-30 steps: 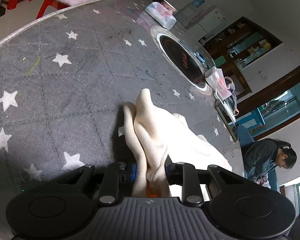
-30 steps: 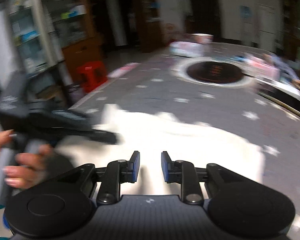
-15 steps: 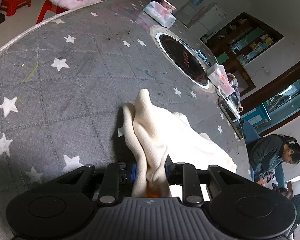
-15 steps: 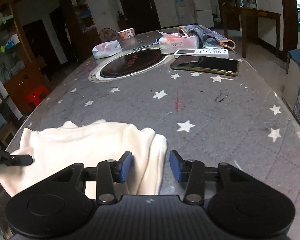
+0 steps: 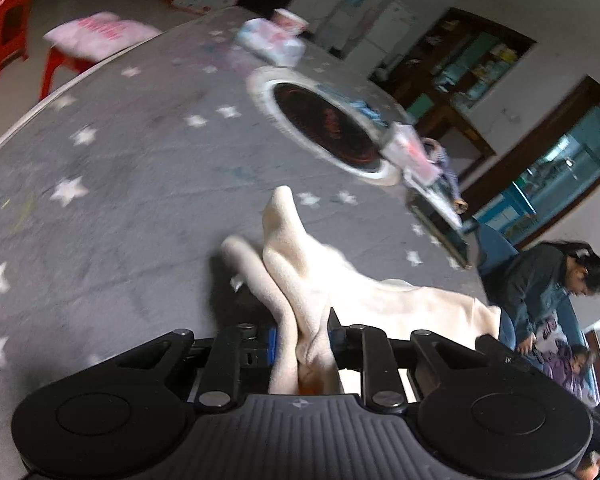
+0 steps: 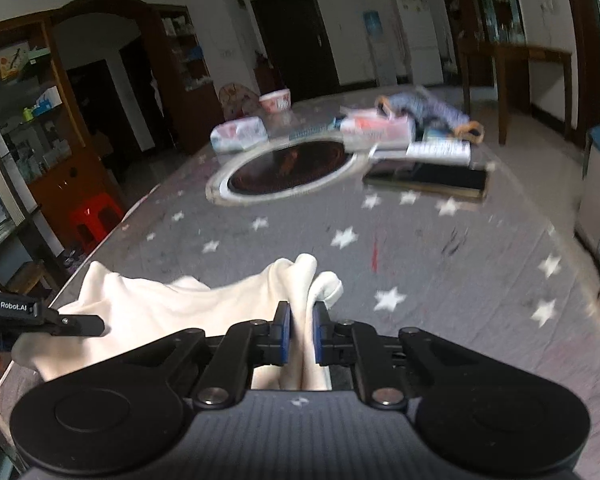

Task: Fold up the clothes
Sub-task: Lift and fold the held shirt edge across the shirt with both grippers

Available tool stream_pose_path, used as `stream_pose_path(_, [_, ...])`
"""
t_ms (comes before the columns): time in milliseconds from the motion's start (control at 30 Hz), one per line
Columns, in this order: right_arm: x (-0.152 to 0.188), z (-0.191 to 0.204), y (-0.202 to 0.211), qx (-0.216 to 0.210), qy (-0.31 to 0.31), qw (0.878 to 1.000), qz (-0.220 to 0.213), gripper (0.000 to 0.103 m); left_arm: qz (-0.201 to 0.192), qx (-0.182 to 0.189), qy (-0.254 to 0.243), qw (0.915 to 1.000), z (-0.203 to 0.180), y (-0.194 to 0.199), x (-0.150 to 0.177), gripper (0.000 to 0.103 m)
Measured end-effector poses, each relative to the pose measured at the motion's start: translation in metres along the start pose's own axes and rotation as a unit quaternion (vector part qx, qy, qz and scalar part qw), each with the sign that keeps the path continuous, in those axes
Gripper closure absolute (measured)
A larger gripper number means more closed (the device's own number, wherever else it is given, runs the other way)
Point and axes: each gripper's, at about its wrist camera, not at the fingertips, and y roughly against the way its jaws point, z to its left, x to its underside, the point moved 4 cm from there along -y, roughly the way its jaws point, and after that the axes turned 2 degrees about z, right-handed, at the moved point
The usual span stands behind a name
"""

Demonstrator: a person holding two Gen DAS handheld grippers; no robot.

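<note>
A cream garment (image 5: 332, 280) lies bunched on the grey star-patterned table (image 5: 120, 184). My left gripper (image 5: 302, 338) is shut on a thick fold at its left end, which rises in a peak ahead of the fingers. In the right wrist view the garment (image 6: 172, 304) stretches from the left table edge to my right gripper (image 6: 300, 332), which is shut on its right end. The left gripper's fingers (image 6: 76, 325) show at the far left of that view, on the cloth.
A round black hotplate (image 6: 288, 170) is set into the middle of the table. Behind it lie tissue packs (image 6: 239, 135), a bowl (image 6: 275, 101), a dark tablet (image 6: 428, 179) and a bag. Red stools (image 6: 94, 220) stand left of the table. A person (image 5: 548, 292) sits at the right.
My right gripper has closed on the garment's right end, where it was open around it half a second ago. Both ends are lifted a little. The left gripper keeps its hold.
</note>
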Motion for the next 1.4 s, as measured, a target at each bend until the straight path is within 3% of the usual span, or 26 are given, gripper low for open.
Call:
stream_pose_path(300, [-0.022,-0.030,0.026,0.059,0.002,0.997,-0.040,0.093,0.023,0.010,-0.054,0.9982,-0.063,-0.037,-0.006,0.080])
stream_pose_path(733, [-0.050,-0.102,0.026,0.123,-0.008,0.991,-0.057,0.093,0.042,0.014,-0.101,0.9939,-0.145,-0.102,-0.014,0.080])
stream_pose_path(1033, [-0.057,-0.134,0.012,0.149,-0.016,0.987,-0.055,0.093,0.053,0.018,-0.113,0.9920,-0.164,-0.130,-0.012,0.080])
stream_pose_path(1400, [-0.036,-0.167,-0.018,0.169,-0.041,0.985,-0.006,0.093,0.103,0.012,-0.115,0.9879,-0.148,-0.149,0.002,0.080])
